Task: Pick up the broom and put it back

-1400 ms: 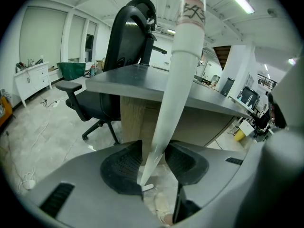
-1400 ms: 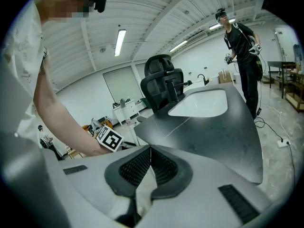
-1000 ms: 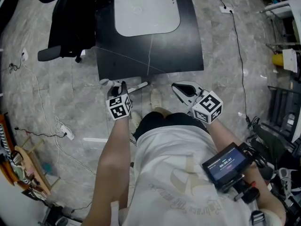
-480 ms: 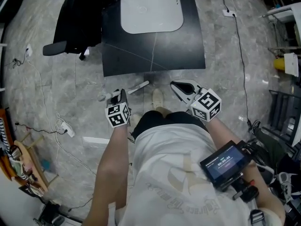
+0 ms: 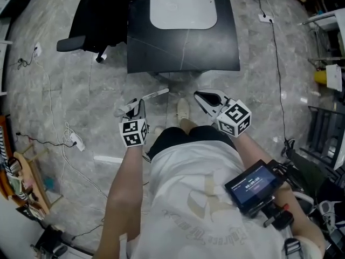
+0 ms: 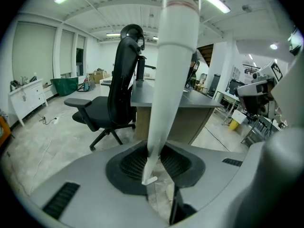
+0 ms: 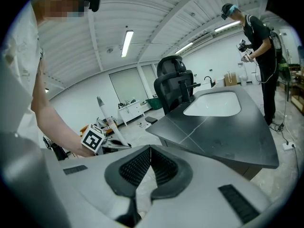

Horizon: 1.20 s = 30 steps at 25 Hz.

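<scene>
Jaws of left gripper (image 6: 155, 164) clamp the white broom (image 6: 173, 70).

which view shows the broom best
Left gripper view: the broom fills the middle, clamped in the left gripper. Head view shows only a short white piece; right gripper view a thin distant stick.

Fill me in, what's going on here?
A person stands on a grey floor in front of a dark desk, with tongs in each hand. The left tongs are clamped on a white broom handle, which runs up between the pads. The right tongs are shut and empty, held out alongside toward the desk. The broom's brush end is not in view, and it has not been set down anywhere yet.
</scene>
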Available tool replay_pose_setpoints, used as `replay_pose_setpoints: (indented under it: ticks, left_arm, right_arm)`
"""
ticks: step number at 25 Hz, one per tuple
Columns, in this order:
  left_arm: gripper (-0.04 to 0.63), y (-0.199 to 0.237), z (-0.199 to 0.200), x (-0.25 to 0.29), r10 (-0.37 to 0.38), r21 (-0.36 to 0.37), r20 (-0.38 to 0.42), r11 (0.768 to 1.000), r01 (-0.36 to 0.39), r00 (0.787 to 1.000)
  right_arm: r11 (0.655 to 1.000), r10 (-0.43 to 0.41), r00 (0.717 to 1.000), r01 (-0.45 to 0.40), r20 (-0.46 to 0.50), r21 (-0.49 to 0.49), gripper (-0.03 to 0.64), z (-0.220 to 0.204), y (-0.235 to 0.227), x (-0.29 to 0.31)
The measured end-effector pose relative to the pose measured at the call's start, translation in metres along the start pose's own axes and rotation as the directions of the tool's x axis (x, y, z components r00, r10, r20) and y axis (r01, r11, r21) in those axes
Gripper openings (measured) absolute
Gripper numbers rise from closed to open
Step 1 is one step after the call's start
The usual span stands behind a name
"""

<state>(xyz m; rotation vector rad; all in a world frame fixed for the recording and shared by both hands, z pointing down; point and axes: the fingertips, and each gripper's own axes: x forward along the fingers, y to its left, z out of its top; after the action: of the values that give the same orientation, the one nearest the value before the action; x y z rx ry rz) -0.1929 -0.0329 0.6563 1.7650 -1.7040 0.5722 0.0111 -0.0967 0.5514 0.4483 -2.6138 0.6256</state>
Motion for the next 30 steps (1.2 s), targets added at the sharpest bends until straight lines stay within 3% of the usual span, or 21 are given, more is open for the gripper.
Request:
replay_pose_setpoints:
  ticks: [14, 30]
  left_arm:
    - [0.093, 0.024, 0.0, -0.093, -0.008, 0.033, 0.076, 0.999, 0.005, 0.997]
    - [0.094, 0.013, 0.015, -0.187, -0.023, 0.036, 0.184, 0.999, 0.017, 0.983]
  right_arm:
    - [1.0, 0.028, 0.999, -0.027, 0.028, -0.011, 0.017, -0.007, 0.059, 0.01]
    - [0.992, 0.109, 0.993, -0.107, 0.036, -0.068, 0.017, 0.01, 0.117, 0.018]
